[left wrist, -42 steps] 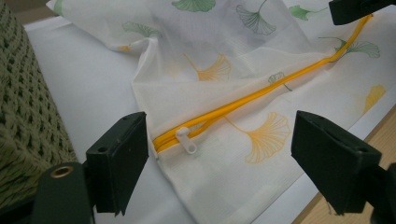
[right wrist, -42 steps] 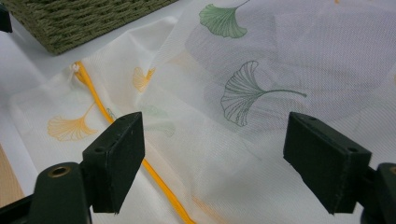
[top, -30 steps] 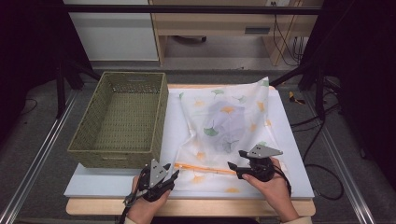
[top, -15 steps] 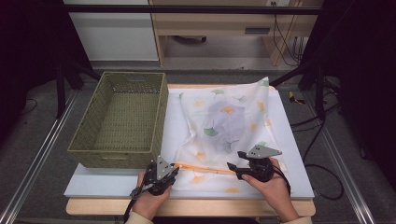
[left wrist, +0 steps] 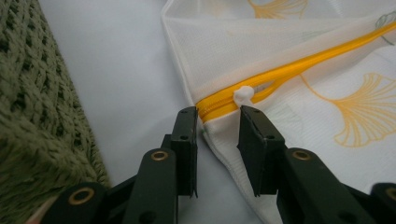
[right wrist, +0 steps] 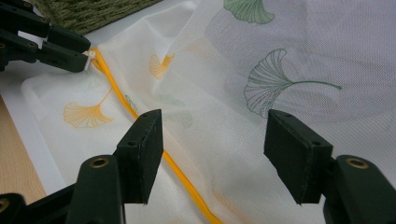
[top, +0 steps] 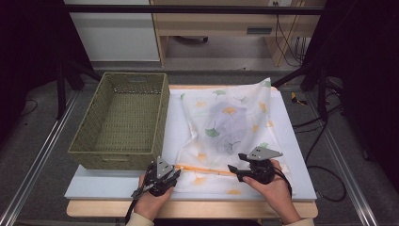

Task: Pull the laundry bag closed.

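Lying flat on the white table [top: 291,141], the mesh bag [top: 230,127] sits just right of the green basket [top: 122,122] — printed with orange and green ginkgo leaves, with no readable writing or brand on it. Its orange zipper [left wrist: 280,74] runs along the near edge. The left gripper [left wrist: 217,126] has just been opening its jaws a little; they stand narrowly apart at the zipper's end, the white pull [left wrist: 243,94] just beyond the tips, not pinched. The right gripper [right wrist: 212,140] hovers over the bag with jaws wide — zipper passing beneath, nothing held.
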A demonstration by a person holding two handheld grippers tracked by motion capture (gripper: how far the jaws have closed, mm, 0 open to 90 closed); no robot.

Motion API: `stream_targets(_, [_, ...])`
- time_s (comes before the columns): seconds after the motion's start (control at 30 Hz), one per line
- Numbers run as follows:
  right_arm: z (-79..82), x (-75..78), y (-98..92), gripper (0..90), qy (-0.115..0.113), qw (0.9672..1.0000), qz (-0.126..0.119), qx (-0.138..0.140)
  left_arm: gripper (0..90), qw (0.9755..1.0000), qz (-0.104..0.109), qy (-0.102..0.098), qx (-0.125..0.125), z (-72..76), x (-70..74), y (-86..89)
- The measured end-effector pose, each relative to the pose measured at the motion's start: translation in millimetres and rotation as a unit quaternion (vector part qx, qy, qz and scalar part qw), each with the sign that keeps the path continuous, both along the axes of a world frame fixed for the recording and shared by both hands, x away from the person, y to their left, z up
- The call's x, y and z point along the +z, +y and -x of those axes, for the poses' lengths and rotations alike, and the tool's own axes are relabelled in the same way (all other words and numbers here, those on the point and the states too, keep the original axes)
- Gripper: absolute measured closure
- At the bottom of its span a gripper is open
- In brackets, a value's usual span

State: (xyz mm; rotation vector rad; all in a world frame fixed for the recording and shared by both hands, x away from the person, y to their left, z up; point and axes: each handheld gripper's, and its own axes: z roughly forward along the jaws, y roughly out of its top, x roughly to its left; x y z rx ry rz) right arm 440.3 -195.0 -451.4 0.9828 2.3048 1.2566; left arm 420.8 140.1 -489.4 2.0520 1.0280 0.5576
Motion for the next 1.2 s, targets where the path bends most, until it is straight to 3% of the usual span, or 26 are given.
stream_targets(0.33, [-0.1,-0.7,1.5,37.4,0.001,1.0,0.001,0.002,61.2,0.9994,0.032,-0.006,-0.009,-2.6,-5.7,0.0])
stream_targets(0.43, [-0.3,-0.8,1.5,37.3,0.001,1.0,0.001,0.002,61.9,0.9994,0.031,-0.01,-0.011,-2.5,-6.3,-0.2])
stream_targets(0.83, [-0.6,-1.0,2.0,36.7,0.002,1.0,0.001,0.002,85.1,0.9991,0.038,-0.017,-0.004,-2.5,-8.5,0.7])
stream_targets(1.03, [0.9,0.3,4.1,37.3,0.001,1.0,-0.002,0.005,87.8,0.9994,0.021,-0.027,-0.002,0.0,-6.9,-3.3])
stream_targets(1.2, [5.3,6.1,11.1,41.1,0.001,0.9998,-0.014,0.015,88.2,0.9985,0.022,-0.05,-0.004,4.8,8.8,-4.4])
